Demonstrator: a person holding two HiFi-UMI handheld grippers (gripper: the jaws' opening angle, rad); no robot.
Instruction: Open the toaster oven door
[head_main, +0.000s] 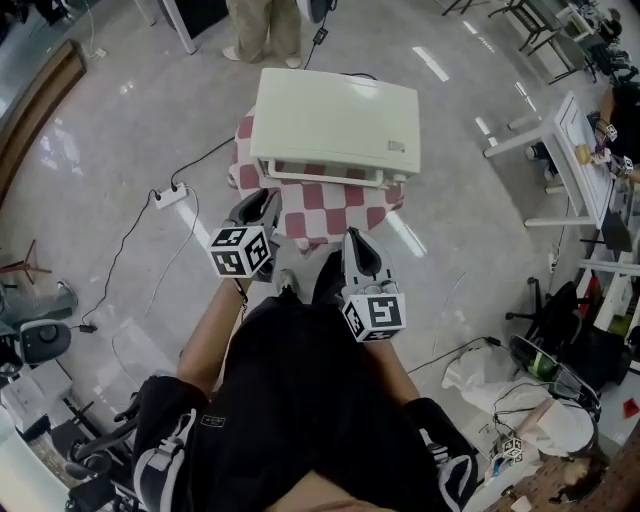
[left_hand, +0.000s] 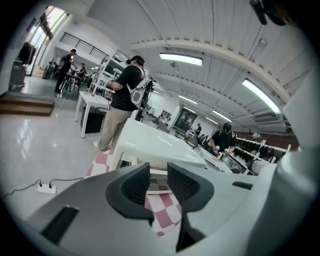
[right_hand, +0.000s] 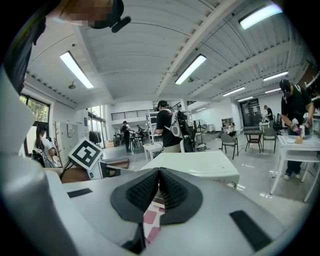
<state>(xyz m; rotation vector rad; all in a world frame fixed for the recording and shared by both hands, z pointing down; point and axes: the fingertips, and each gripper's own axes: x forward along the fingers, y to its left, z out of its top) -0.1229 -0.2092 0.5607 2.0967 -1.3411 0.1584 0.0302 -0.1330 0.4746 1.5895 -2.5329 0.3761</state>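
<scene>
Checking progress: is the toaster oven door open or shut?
Shut: the toaster oven door sits upright, not folded down over the checkered cloth.

Small table (head_main: 300, 222) draped in red-and-white checked cloth (head_main: 350, 212); white oven (head_main: 335, 120) sits on cloth, covering most of it, near strip of cloth bare; table stands on glossy grey floor (head_main: 120, 130); white power strip (head_main: 171, 197) on floor left of table, black cable (head_main: 207, 160) running from it

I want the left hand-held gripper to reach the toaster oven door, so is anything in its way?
Nothing visible. Between the left hand-held gripper, jaws apart and empty, and the toaster oven lies only bare checkered cloth.
</scene>
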